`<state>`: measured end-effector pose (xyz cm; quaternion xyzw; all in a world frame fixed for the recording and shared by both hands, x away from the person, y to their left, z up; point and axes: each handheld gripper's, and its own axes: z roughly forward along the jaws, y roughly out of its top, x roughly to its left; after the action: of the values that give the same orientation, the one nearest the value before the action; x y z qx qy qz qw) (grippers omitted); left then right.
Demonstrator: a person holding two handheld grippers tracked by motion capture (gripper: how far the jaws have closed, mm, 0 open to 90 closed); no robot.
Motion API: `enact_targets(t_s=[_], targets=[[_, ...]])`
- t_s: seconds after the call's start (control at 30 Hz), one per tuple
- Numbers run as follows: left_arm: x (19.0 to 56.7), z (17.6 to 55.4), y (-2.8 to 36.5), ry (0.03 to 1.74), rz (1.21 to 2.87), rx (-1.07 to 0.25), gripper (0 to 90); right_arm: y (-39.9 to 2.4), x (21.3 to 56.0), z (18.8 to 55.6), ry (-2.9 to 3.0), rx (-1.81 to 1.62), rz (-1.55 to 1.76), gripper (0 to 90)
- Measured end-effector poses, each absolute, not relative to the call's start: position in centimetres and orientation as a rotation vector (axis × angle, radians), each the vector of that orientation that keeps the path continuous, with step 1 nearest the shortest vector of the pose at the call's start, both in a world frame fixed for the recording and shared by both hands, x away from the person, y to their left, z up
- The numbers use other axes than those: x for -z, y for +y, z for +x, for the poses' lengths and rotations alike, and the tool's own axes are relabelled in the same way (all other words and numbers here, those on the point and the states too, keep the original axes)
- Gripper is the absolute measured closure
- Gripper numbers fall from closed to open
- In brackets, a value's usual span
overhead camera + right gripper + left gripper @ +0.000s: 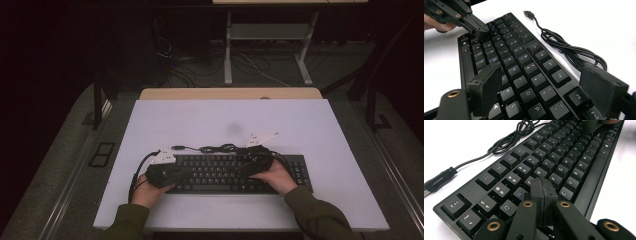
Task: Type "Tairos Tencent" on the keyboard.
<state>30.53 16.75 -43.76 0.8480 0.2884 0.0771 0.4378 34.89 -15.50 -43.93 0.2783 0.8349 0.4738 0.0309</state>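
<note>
Black keyboard [235, 172], left gripper [541, 192] jaws together

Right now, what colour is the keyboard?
Black, with pale letters on the keys; the keyboard shows best in the left gripper view.

Matt black plastic keyboard [564, 160] on a smooth white table [210, 120].

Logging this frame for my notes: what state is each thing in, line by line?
Black keyboard: flat on the white table, unplugged.
Black USB cable: bundled beside the keyboard, plug lying loose.
Left gripper: shut, empty, tips over the keys.
Right gripper: open, empty, over the keys.
</note>
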Motion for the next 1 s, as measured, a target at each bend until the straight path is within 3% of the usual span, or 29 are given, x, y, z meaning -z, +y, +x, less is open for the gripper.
enact_targets(t_s=[1.0], targets=[[43.98, 30.66, 16.63, 0.720, 2.114, -0.192, 88.7, -15.47, 43.94, 34.87, 2.572, -1.459, 0.863, 17.7]])
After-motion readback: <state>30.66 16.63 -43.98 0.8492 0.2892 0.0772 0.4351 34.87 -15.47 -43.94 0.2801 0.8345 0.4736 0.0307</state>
